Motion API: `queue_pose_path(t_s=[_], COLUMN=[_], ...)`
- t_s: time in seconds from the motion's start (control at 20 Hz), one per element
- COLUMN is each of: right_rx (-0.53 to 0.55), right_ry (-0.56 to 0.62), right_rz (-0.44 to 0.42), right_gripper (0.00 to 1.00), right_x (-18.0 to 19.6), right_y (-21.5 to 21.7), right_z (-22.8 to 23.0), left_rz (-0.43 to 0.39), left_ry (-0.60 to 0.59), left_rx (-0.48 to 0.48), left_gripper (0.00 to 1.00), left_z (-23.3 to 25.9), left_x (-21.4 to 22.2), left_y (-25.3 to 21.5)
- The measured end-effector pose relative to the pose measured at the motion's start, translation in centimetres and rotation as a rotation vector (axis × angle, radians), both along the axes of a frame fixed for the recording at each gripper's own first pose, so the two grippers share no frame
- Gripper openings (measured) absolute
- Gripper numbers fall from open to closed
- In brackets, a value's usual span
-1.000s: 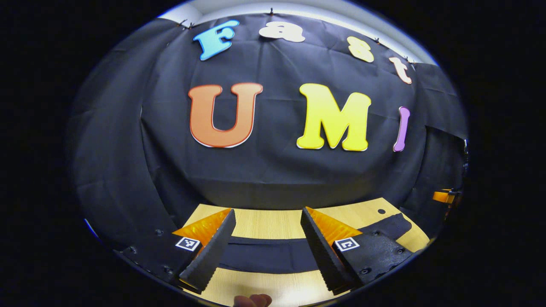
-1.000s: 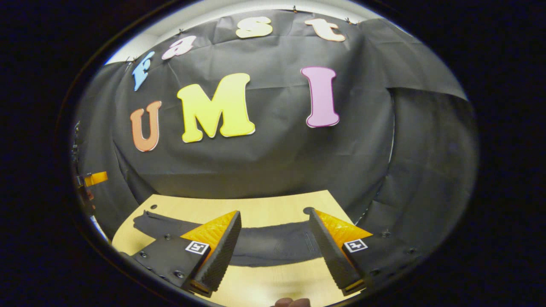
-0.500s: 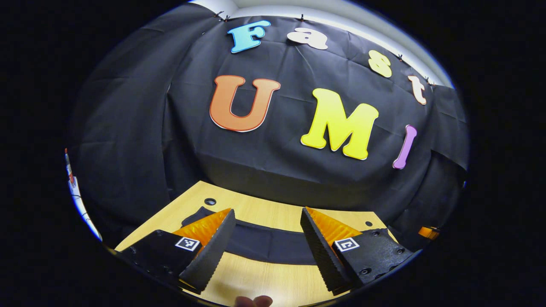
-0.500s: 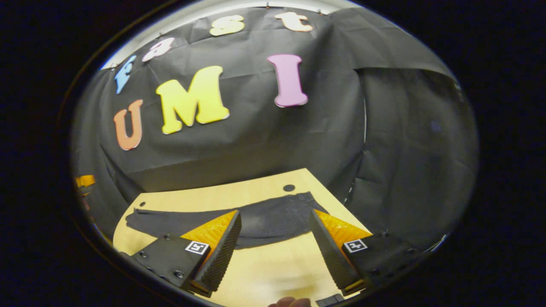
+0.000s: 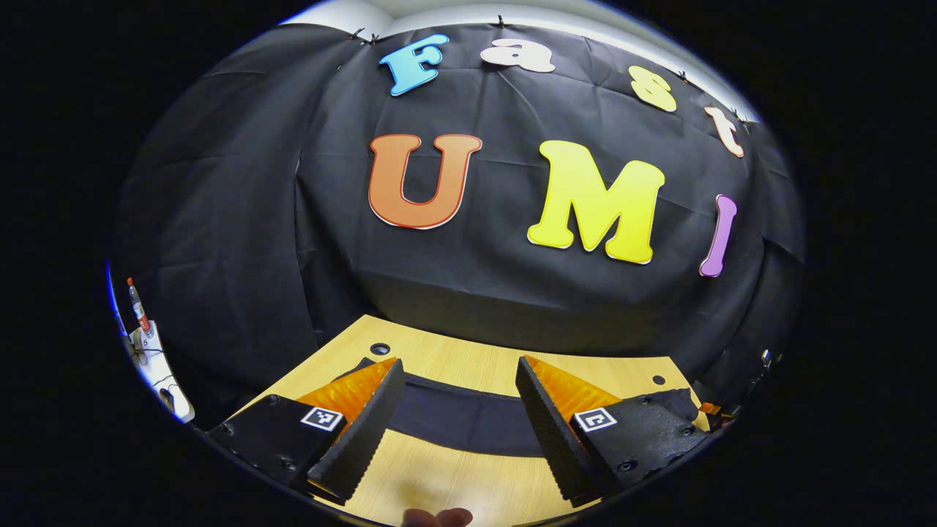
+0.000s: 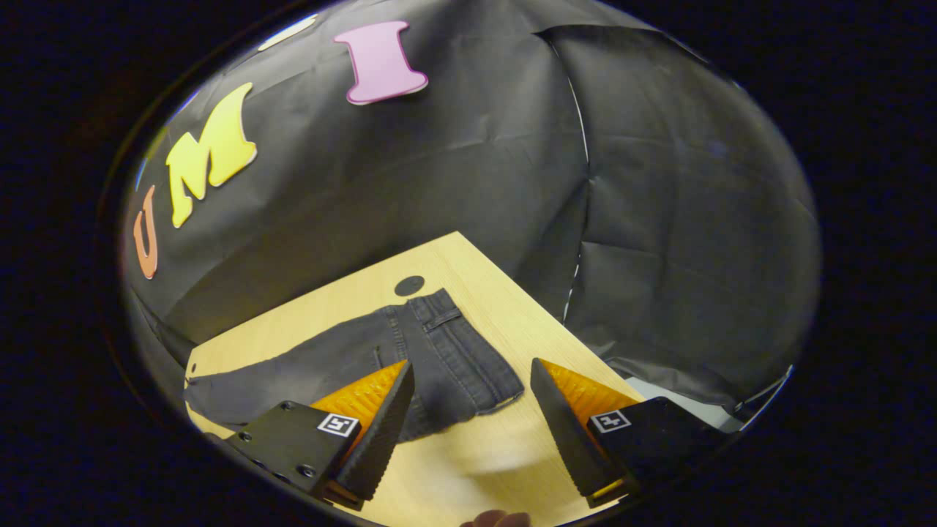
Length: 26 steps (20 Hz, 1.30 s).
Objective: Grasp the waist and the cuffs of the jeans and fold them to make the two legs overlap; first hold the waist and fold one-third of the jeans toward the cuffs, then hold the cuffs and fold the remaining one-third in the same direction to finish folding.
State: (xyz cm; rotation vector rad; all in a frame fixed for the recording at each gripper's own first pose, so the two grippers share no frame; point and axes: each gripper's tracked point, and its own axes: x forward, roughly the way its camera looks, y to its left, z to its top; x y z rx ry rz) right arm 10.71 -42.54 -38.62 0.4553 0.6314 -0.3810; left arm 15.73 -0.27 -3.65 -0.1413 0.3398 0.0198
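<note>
Clearly, in the left gripper view, the left hand-held gripper (image 5: 455,428) is open, its two fingers spread wide with nothing between them, hanging above the pale wooden worktop (image 5: 468,359) without touching the cloth. The jeans (image 5: 461,421) lie flat ahead of it as a dark band that runs across the gap between the fingers and passes behind both of them. A round hole (image 5: 380,348) in the worktop sits beyond the left finger, close to the near end of the jeans, and a smaller hole (image 5: 659,380) lies beyond the right finger. A fingertip (image 5: 437,517) of the person shows at the very bottom, beneath the gripper. Black cloth wall (image 5: 241,241) rises behind the far edge of the worktop.

In the right gripper view, the right hand-held gripper (image 6: 468,432) is likewise open and empty, raised over bare wood. The jeans (image 6: 439,359) lie ahead and to its left: the waist end (belt loops and a pocket seam can be made out) sits just beyond the fingertips, nearest the left finger, which covers part of the lower hem edge, while the legs stretch away to the far left. A dark round hole (image 6: 409,285) in the worktop (image 6: 505,307) lies just past the waistband. A fingertip (image 6: 496,519) shows at the bottom edge. The corner of the worktop points away ahead of the right finger.
</note>
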Motion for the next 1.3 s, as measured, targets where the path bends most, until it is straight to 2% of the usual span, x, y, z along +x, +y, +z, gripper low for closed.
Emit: queue_pose_path(t_s=[0.25, 0.5, 0.65, 0.8, 0.85, 0.9, 1.0, 1.15, 1.3], right_rx=[0.026, 0.058, 0.108, 0.032, 0.026, 0.019, 0.007, -0.047, -0.084], right_ry=[0.055, 0.057, 0.075, 0.104, 0.111, 0.096, 0.078, 0.007, -0.060], right_rz=[0.050, 0.086, 0.113, 0.098, 0.087, 0.067, 0.073, 0.100, 0.129], right_gripper=[0.99, 0.96, 0.61, 0.23, 0.14, 0.13, 0.01, 0.01, 0.01], right_x=[2.0, 2.0, 3.1, 2.9, 2.8, 2.9, 2.3, 2.1, 3.4], right_y=[0.4, 0.6, 2.0, 1.9, 2.0, 1.8, 2.5, 4.5, 8.6], right_z=[-4.1, -4.4, -4.1, -3.1, -2.6, -1.6, 1.6, 8.5, 15.3], left_rz=[0.031, 0.048, 0.047, 0.034, 0.028, 0.026, 0.025, 0.031, 0.041], left_ry=[0.008, 0.008, 0.019, 0.028, 0.032, 0.043, 0.054, 0.049, 0.016], left_rx=[0.038, 0.011, -0.012, -0.019, -0.022, -0.027, -0.038, -0.048, -0.049], left_gripper=[0.98, 0.99, 0.99, 0.99, 0.99, 0.99, 0.99, 0.99, 0.99], left_z=[0.1, 0.0, -0.8, -1.7, -2.2, -2.9, -4.1, -4.9, -4.9], left_x=[-0.5, -0.7, -0.9, -1.3, -1.6, -1.9, -2.7, -3.2, -3.7], left_y=[0.2, 0.3, 0.0, 0.0, 0.1, 0.2, 0.8, 2.5, 5.0])
